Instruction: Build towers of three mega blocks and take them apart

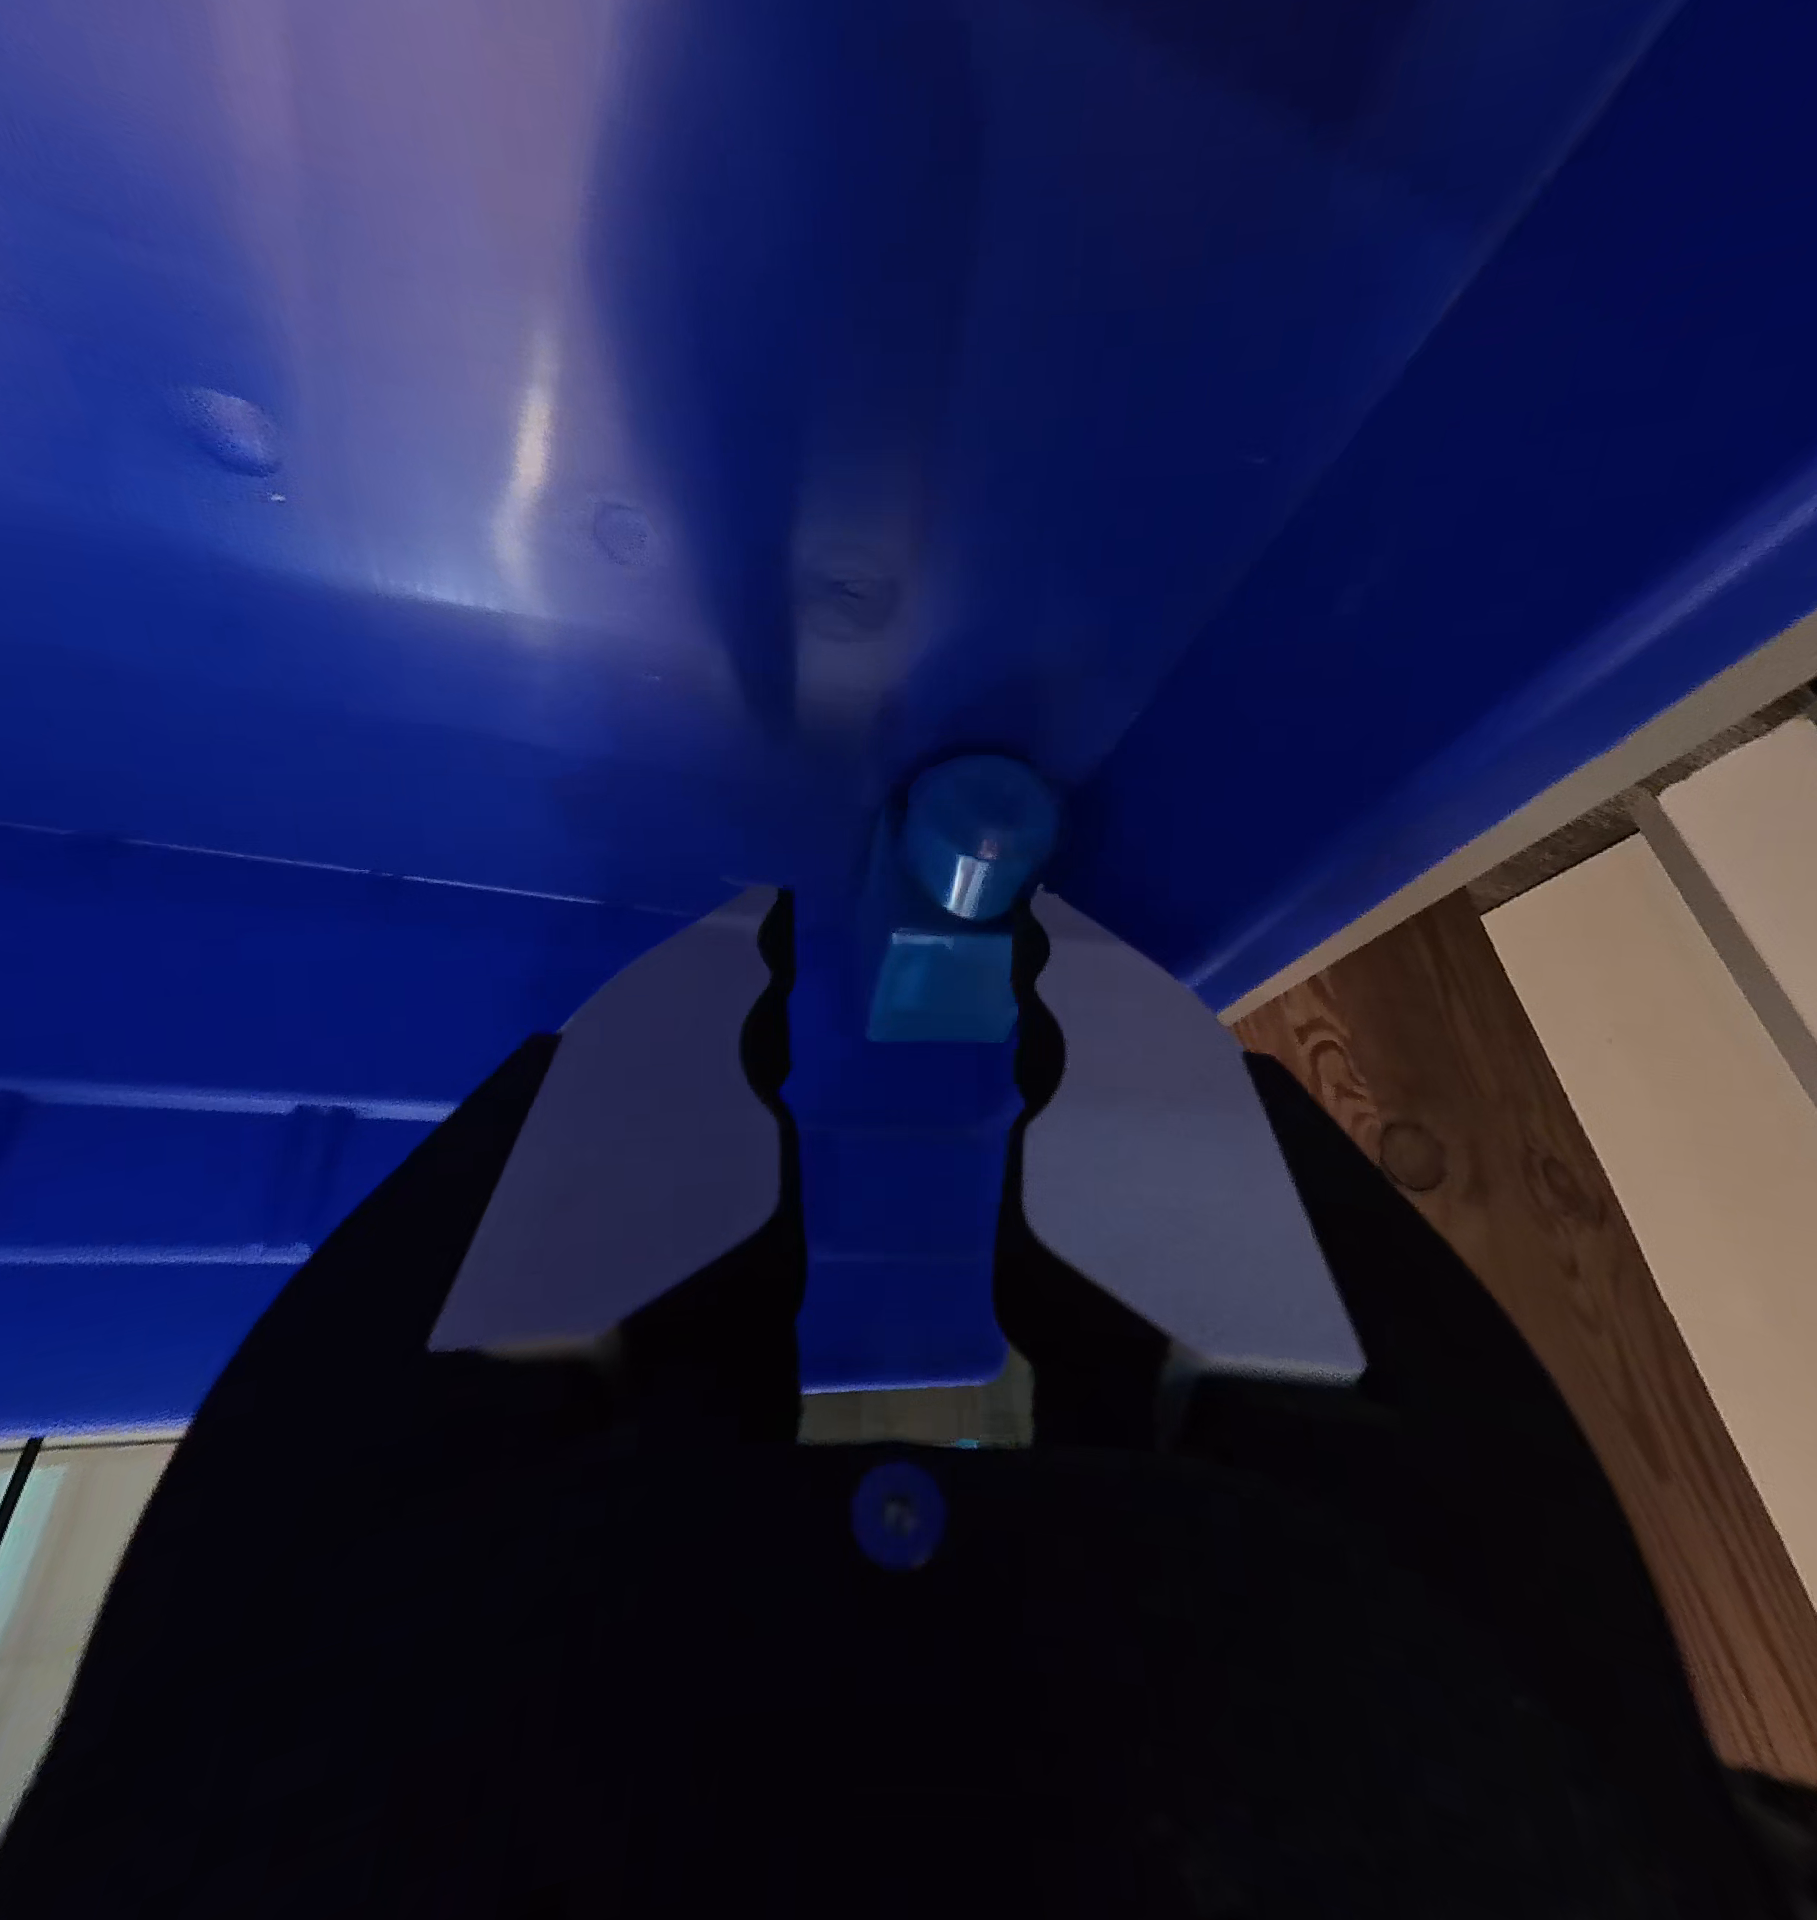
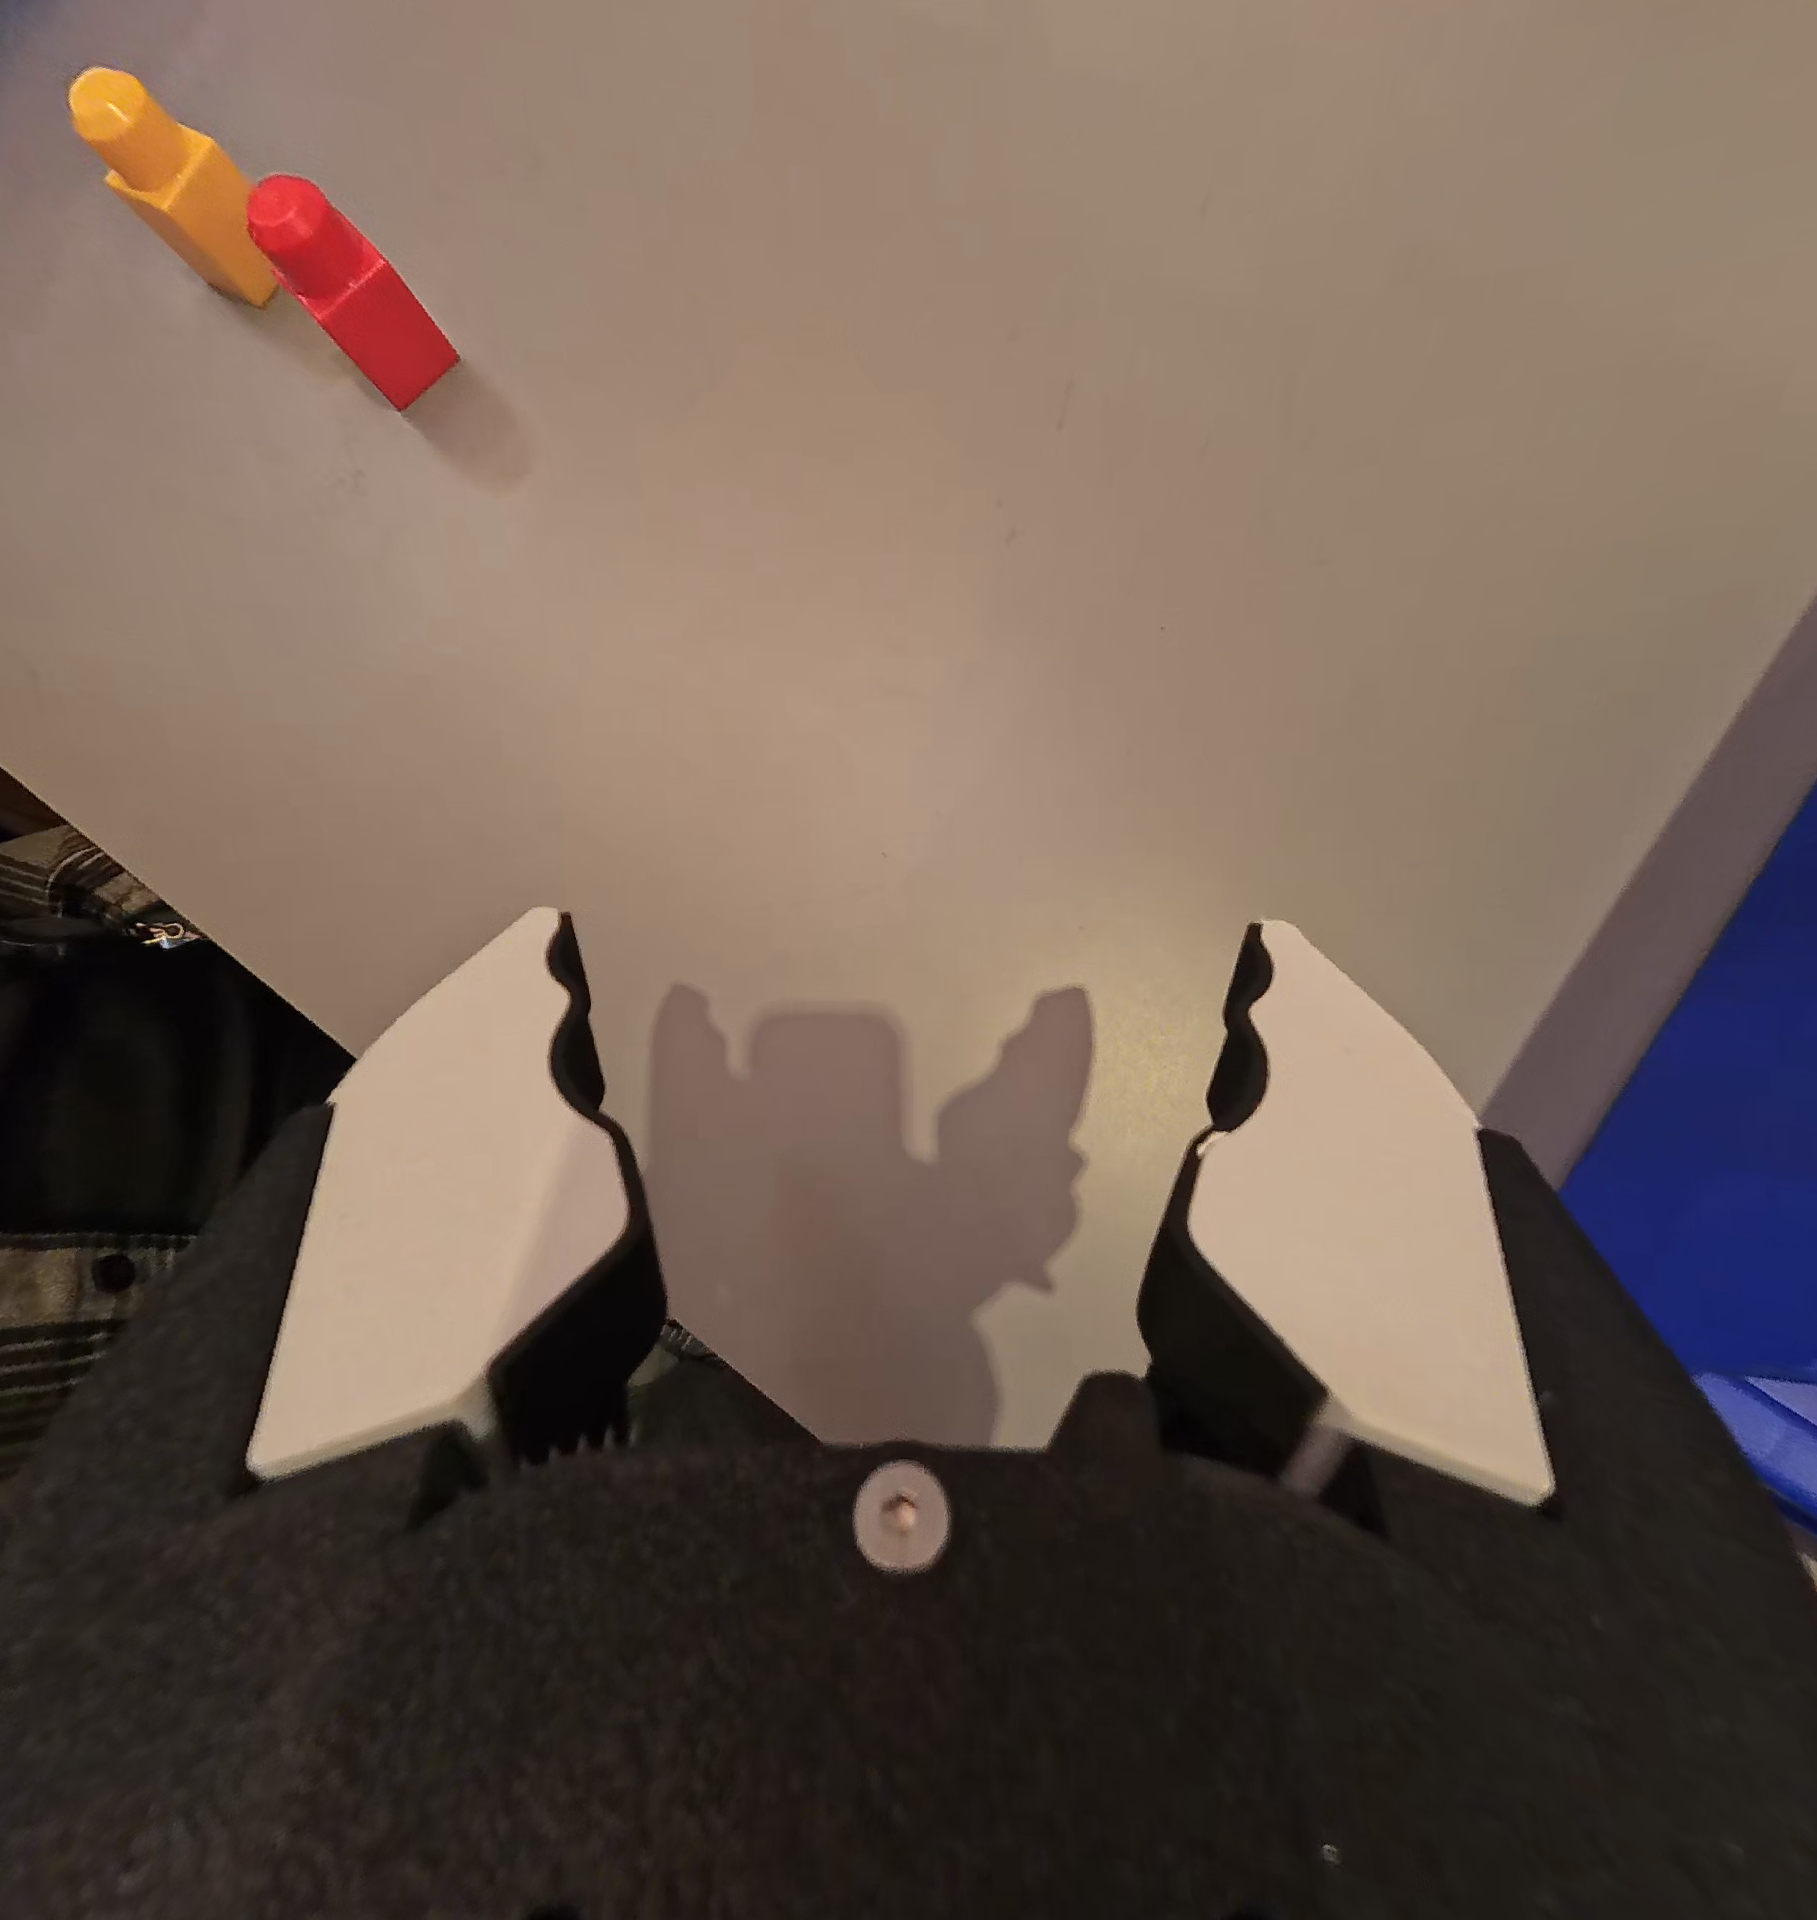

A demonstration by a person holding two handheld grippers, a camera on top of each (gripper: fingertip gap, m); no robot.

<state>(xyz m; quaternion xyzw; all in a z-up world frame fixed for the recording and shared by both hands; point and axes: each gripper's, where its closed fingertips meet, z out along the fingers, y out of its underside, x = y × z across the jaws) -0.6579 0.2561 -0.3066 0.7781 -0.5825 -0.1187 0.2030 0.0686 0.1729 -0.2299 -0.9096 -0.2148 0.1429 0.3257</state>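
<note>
- In the left wrist view, the left gripper [image 1: 904, 935] has its two fingers close together, with only a narrow gap between them.
- A blue block [image 1: 951, 935] sits in this gap, with its round stud pointing away from the camera. The right finger seems to touch the side of the block; on the left side I cannot tell if there is contact, so I cannot say for sure that the block is held.
- Behind the block, a large blue bin [image 1: 468, 416] fills almost the whole view. The block is inside it, near the corner where the floor meets the walls.
- At the right edge, outside the bin, there is a wooden surface [image 1: 1423, 1195] with white panels beside it.
- In the right wrist view, the right gripper [image 2: 909, 935] is wide open and has nothing between its fingers.
- It hangs above a pale grey table [image 2: 883, 571], and its shadow falls on the table just ahead of the fingers.
- Far from it, at the upper left of the table, a red block [image 2: 358, 296] stands upright.
- A yellow block [image 2: 171, 192] stands just behind the red one, touching it or almost touching it.
- At the right edge of this view, part of a blue container [image 2: 1735, 1091] is seen beside the table.
</note>
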